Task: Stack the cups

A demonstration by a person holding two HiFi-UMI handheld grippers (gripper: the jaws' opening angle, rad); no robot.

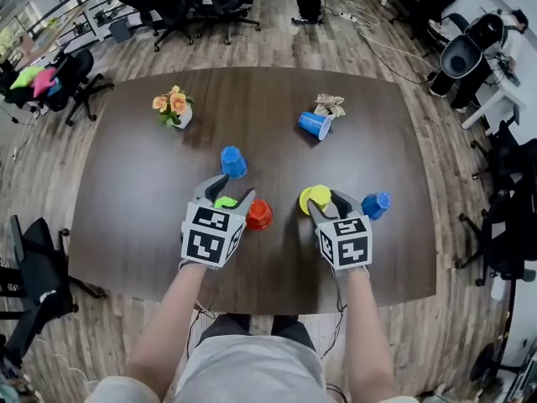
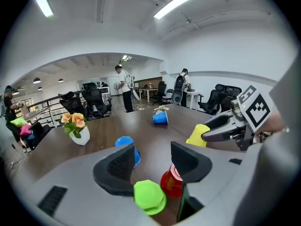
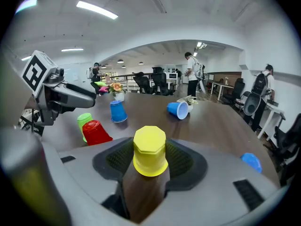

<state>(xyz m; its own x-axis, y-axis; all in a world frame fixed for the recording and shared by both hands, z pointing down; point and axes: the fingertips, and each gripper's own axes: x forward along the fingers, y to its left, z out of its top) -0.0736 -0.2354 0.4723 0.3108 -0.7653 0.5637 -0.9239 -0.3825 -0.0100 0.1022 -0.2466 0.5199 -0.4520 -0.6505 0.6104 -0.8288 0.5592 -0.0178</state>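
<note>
Several cups stand upside down on the dark table [image 1: 126,225]. My left gripper [image 1: 226,193] is open around a green cup [image 1: 225,201] [image 2: 149,197], which sits deep between its jaws with a gap on the right side. A red cup [image 1: 258,215] [image 2: 170,182] stands just right of that gripper. My right gripper [image 1: 325,201] is open, and a yellow cup [image 1: 316,198] [image 3: 150,150] stands between its fingertips, the pads close on both sides. Beyond are an upturned blue cup [image 1: 233,162] [image 3: 117,111] and a blue cup on its side [image 1: 314,124] [image 3: 178,109].
A small blue cup [image 1: 375,204] [image 3: 252,162] stands right of my right gripper. A white flower pot [image 1: 174,109] sits at the far left and a paper ornament [image 1: 330,105] at the far right. Office chairs ring the table, and people stand in the room beyond.
</note>
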